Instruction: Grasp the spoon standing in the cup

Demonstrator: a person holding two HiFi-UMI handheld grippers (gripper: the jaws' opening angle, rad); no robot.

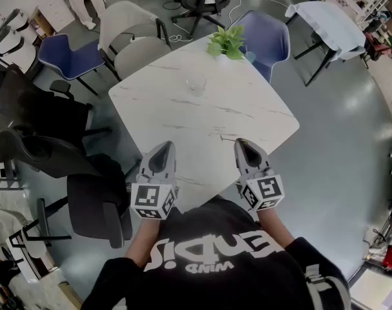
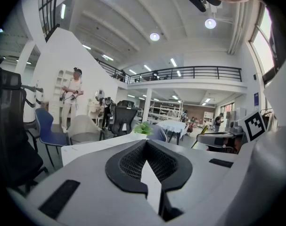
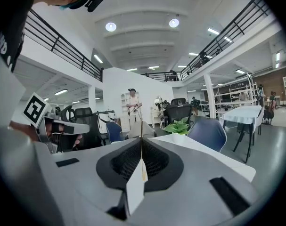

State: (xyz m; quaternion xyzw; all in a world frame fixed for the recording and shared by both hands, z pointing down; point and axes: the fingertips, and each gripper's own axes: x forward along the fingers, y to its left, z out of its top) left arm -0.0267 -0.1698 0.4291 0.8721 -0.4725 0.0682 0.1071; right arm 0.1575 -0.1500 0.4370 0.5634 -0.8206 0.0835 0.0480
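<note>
- Right gripper (image 1: 242, 142) low over the near part of the table (image 1: 267, 112), pointing away from the person.
- Jaws pressed together, pinching a thin golden stem.
- Probably the spoon (image 3: 142, 147), though too slim here to show a bowl.
- In the right gripper view, runs up along the seam between the jaws and pokes out past the tips.
- In the head view, shows only as a fine line at the jaw tips, reaching toward the left side, close above the tabletop; cannot tell whether touching it.
- Cup (image 1: 196, 83) of clear glass, upright near the middle of the table toward the far side, well apart from both grippers and from the spoon.
- Left gripper (image 1: 166, 146) beside the right one at the near edge, also pointing away from the person.
- Jaws pressed together too, empty, with only the dark pads meeting at the tip.
- Marker cubes at the rear of both grippers, just in front of the person's dark shirt.
- Plant (image 1: 226, 42) at the far edge, beyond the cup.
- Blue chair (image 1: 268, 34) just behind the plant, grey chair (image 1: 139, 53) at the far left corner.
</note>
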